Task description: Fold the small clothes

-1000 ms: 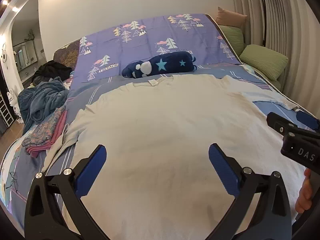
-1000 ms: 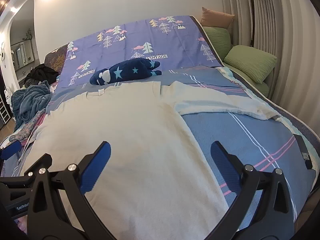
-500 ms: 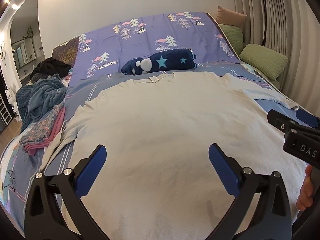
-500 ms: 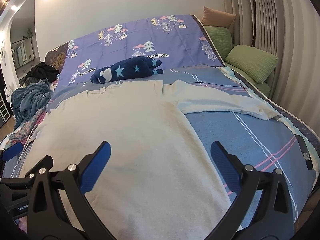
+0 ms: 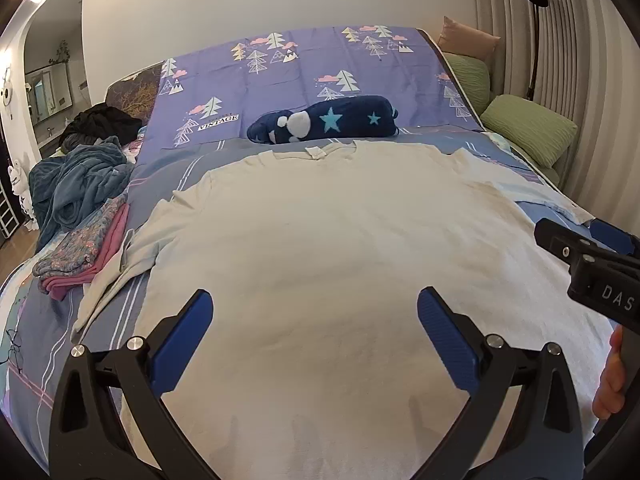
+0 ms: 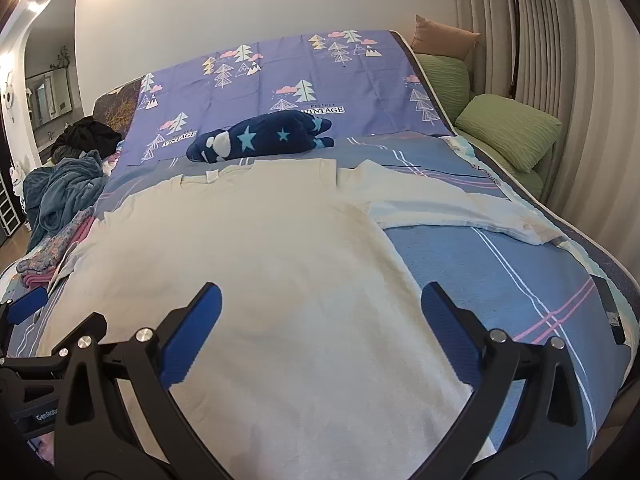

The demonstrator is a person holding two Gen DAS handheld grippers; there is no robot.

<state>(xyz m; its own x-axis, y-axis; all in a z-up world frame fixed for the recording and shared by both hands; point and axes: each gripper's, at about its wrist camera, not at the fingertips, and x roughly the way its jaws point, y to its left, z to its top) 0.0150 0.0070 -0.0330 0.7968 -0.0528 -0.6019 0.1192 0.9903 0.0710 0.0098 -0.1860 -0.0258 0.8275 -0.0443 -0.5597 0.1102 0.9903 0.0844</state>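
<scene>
A cream long-sleeved shirt [image 5: 328, 248] lies spread flat on the bed, collar toward the headboard, its body [image 6: 248, 264] filling the middle of both views. Its right sleeve [image 6: 448, 208] stretches out over the blue sheet; the left sleeve [image 5: 116, 276] hangs toward a clothes pile. My left gripper [image 5: 312, 328] hovers open above the shirt's lower body, nothing between its blue pads. My right gripper [image 6: 320, 320] is open too, over the shirt's lower right part, and shows at the right edge [image 5: 592, 264] of the left wrist view with a hand below it.
A navy star-patterned plush [image 5: 324, 124] lies beyond the collar. Folded patterned and pink clothes [image 5: 84, 256] and a teal blanket [image 5: 76, 184] sit at the left bed edge. Green pillows [image 6: 508, 132] line the right side. A purple tree-print cover [image 6: 280, 80] rises behind.
Both cameras have pulled back and risen slightly, so the shirt sits a little lower and farther. The shirt has not moved and both grippers stay open.
</scene>
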